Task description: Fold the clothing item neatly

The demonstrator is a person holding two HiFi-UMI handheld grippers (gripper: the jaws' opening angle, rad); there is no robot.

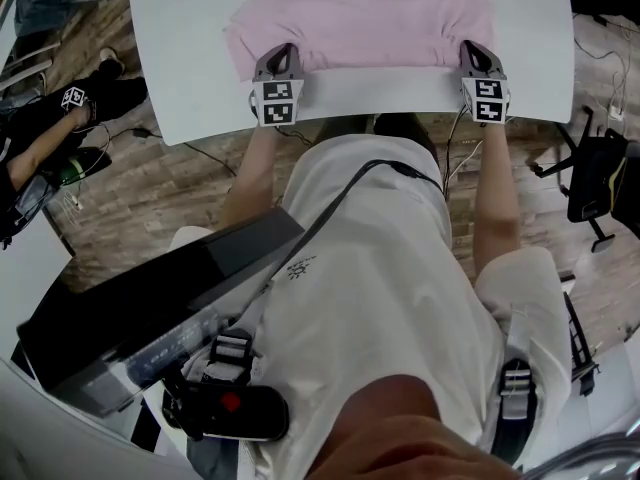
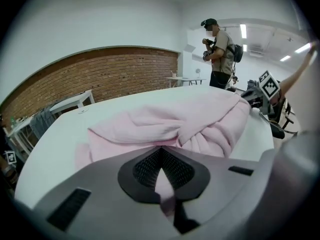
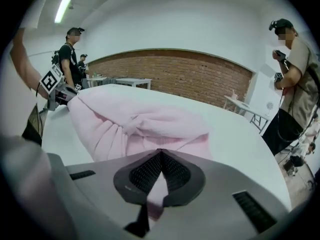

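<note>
A pink garment (image 1: 360,28) lies bunched in a wide band across the white table (image 1: 530,28). My left gripper (image 1: 279,60) is shut on its near left corner, and pink cloth shows pinched between the jaws in the left gripper view (image 2: 161,156). At the near right corner my right gripper (image 1: 474,56) is shut on the cloth too, with a strip of fabric caught between its jaws (image 3: 160,159). The garment (image 2: 190,124) rises in soft folds ahead of the left jaws, and its folds (image 3: 135,124) spread leftwards ahead of the right jaws.
The table's near edge (image 1: 400,93) runs just behind both grippers. A person (image 2: 220,54) stands beyond the table, another (image 3: 295,84) at the right. Other tables (image 3: 125,82) stand before a brick wall. A chair (image 1: 595,178) and cables sit on the wooden floor.
</note>
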